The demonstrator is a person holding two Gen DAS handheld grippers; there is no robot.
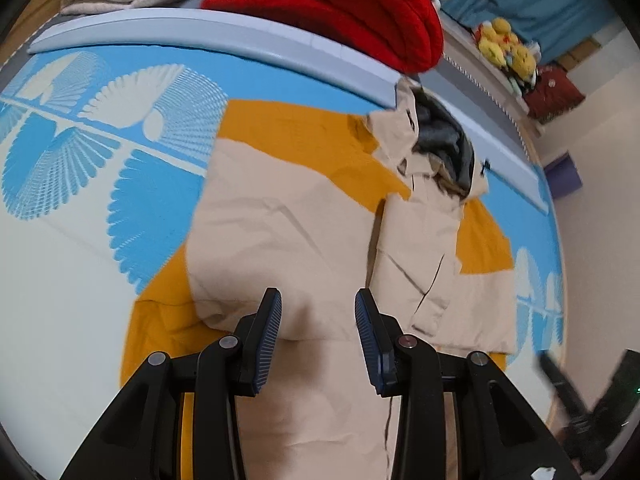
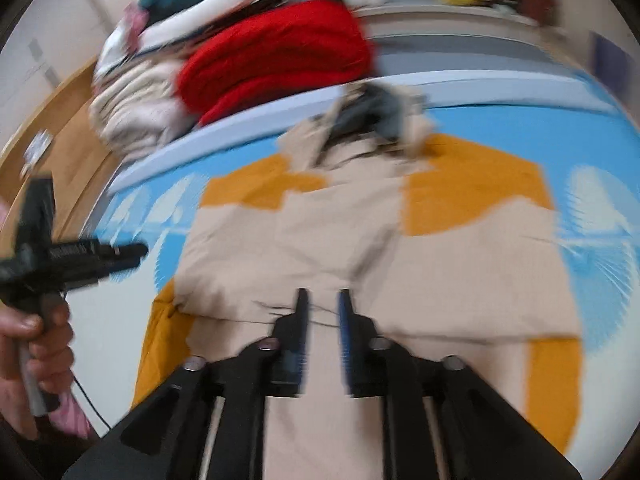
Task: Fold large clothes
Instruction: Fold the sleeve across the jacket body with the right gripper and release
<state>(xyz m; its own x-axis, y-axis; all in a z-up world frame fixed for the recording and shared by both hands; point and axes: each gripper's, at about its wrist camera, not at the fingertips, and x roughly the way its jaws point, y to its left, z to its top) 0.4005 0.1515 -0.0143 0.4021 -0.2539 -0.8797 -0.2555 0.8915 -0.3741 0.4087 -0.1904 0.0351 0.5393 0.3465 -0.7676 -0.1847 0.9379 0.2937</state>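
While both claws gape, the beige jacket (image 1: 288, 216) (hood (image 1: 444, 140) dark-lined) lies flat.

Both wrist views over jacket (image 1: 304, 216)

The left gripper (image 1: 318, 312) is pointing forward with its jaws standing wide apart, nothing caught between the ribbed pads. The right gripper (image 2: 323, 310) is showing its jaws drawn closer, a narrow gap remaining between them, though blur is softening the view. Far left of those jaws, the person's left hand (image 2: 30, 356) is clutching a gripper handle.
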